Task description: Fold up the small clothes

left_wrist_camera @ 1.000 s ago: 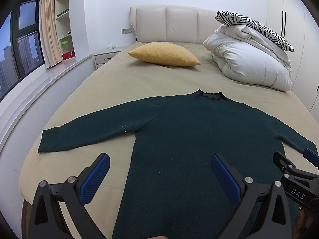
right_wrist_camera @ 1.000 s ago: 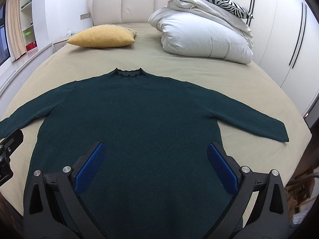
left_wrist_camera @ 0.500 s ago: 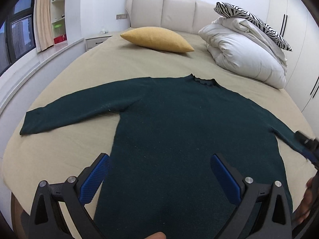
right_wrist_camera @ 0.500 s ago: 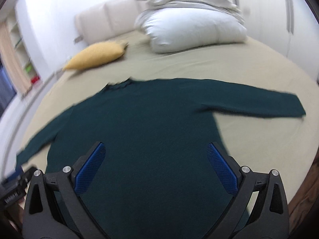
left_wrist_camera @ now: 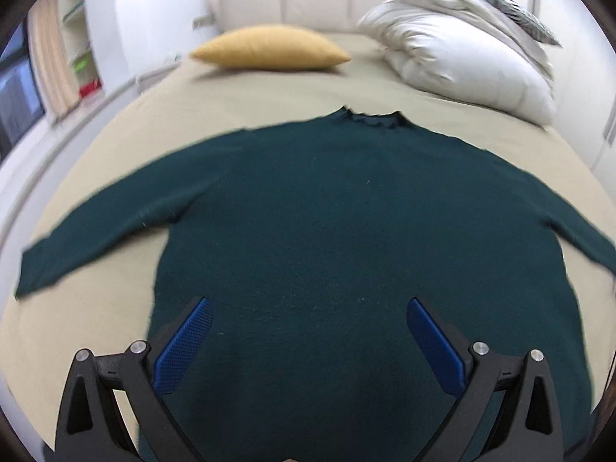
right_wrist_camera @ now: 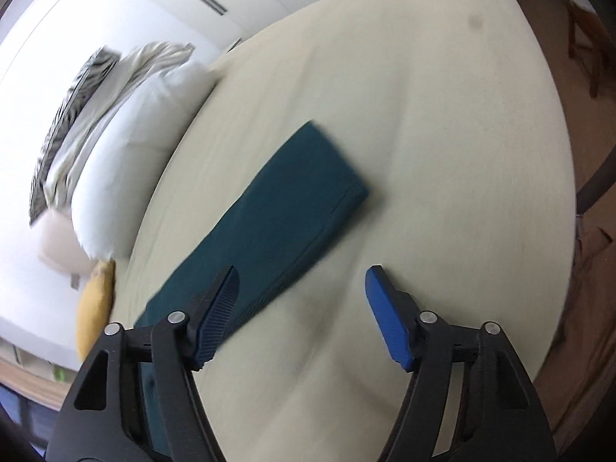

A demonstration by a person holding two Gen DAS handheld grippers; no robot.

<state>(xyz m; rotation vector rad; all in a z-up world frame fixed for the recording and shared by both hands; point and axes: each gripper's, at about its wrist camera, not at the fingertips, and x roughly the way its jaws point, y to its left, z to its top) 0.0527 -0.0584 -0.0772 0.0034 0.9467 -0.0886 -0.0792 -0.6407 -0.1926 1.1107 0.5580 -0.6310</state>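
A dark green long-sleeved sweater lies flat on the beige bed, collar away from me, sleeves spread to both sides. My left gripper is open and empty, hovering over the sweater's lower body. In the right wrist view, the sweater's right sleeve runs diagonally across the bed, cuff at the upper right. My right gripper is open and empty just above the sleeve's near edge, with the left finger over the cloth and the right finger over bare sheet.
A yellow cushion and a pile of white duvets with a zebra pillow sit near the headboard. The bed's right edge drops to a brown floor with a chair leg. A window and shelves stand at the left.
My right gripper has swung right and rolled, now looking down at the right sleeve. My left gripper has moved right and forward over the sweater's body. Both stayed open.
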